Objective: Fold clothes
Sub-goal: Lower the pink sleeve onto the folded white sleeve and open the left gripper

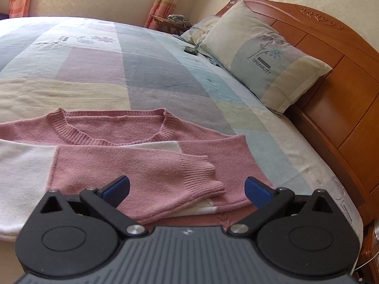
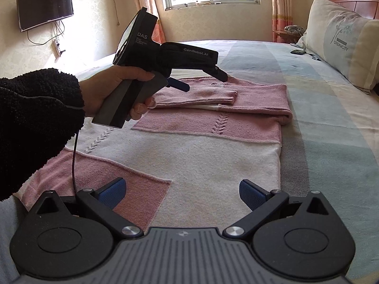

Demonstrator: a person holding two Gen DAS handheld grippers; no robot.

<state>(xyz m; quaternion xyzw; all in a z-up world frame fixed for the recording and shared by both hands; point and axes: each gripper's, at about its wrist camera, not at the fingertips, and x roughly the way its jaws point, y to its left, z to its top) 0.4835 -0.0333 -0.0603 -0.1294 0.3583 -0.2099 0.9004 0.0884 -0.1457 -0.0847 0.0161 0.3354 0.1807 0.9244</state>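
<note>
Pink-and-white sweater (image 2: 213,142) lies flat on the bed (image 2: 319,118), long axis running near to far in the right wrist view: hem near, neckline far, toward the window. One sleeve (image 1: 151,172) is folded across the chest, running left to right, with its ribbed cuff (image 1: 201,177) toward the right edge of the body. The right side edge looks doubled in along the far part.

Left gripper (image 1: 187,189): fingers spread wide, nothing between them, hovering above the folded sleeve at the collar end. In the right wrist view the same tool (image 2: 200,80) is held by a hand (image 2: 104,90) in a dark fleece sleeve, pointing right along the sleeve line.

Right gripper (image 2: 182,191): fingers spread, empty, above the hem end; pink patch under the left finger, white panel under the right.

Judgement: the next fold likely turns on the near-far axis. The right gripper is nearer the hem, the left nearer the shoulders. Lifting the hem toward the collar would suit the right; the hem's left corner looks a long reach for either.

Pillow (image 1: 263,54) and headboard (image 1: 331,75) are far right, well apart from the sweater.
</note>
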